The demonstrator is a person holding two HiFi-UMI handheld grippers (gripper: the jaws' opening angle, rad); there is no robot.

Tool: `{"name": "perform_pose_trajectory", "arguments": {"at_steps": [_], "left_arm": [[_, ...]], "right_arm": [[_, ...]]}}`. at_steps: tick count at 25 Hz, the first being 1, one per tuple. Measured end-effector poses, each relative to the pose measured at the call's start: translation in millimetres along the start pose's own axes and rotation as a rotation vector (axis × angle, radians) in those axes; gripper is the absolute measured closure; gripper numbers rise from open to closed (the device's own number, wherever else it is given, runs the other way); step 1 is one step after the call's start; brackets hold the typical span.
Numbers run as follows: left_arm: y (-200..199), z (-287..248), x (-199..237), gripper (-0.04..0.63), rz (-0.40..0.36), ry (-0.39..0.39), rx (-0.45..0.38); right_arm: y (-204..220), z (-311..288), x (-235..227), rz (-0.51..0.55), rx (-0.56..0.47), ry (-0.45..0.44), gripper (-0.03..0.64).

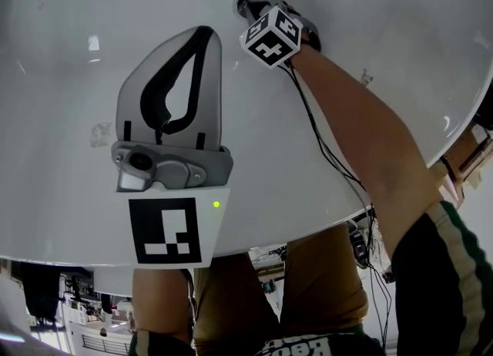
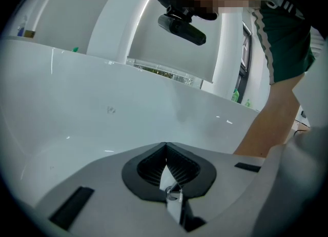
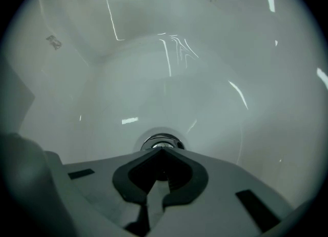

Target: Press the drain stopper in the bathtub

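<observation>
Beyond the far rim of the white bathtub (image 2: pixel 102 92), you faced pale wall panels (image 2: pixel 169 51) rising in broad slanted strips, with a dark-framed glass opening (image 2: pixel 245 61) just right of them. Small green bottles (image 2: pixel 236 96) stood at that rim near the opening. Overhead light left bright streaks (image 3: pixel 174 51) on the bathtub's inner wall. Past its near edge, white racks (image 1: pixel 85 320) showed, too small to make out.
</observation>
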State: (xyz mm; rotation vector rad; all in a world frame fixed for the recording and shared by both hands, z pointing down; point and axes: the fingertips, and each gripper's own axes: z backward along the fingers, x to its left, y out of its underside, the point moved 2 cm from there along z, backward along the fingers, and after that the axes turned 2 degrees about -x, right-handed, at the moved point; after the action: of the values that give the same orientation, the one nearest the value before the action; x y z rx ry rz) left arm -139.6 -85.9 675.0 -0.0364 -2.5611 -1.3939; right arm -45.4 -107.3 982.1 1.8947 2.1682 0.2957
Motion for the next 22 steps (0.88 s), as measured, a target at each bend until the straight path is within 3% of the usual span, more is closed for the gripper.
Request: {"name": "perform_pose_trajectory", "arguments": {"at_steps": [5,11,16,22], "left_arm": [[3.4,-2.1,2.2,0.586,0.011,-0.009,0.020],[2.3,-2.2,-3.6,0.586,-0.034,0.009,0.013],[5.3,-2.6,-8.5,0.586,-0.104,0.026,0.021],[14.1,-5.2,-10.9,0.586,-0.059,0.029,0.056]], "right_arm": [[0.6,0.9,-1.0,-0.023,-0.008,0.020,0.603],[-2.3,4.5,0.0,-0.018,-0.030,0.047,0.603],[-5.7,11.7,4.8,0.084,-0.013,0.071,0.603],[-13.9,34.4,-7.9,-0.040,-0.046,0.077,0.603]]}}
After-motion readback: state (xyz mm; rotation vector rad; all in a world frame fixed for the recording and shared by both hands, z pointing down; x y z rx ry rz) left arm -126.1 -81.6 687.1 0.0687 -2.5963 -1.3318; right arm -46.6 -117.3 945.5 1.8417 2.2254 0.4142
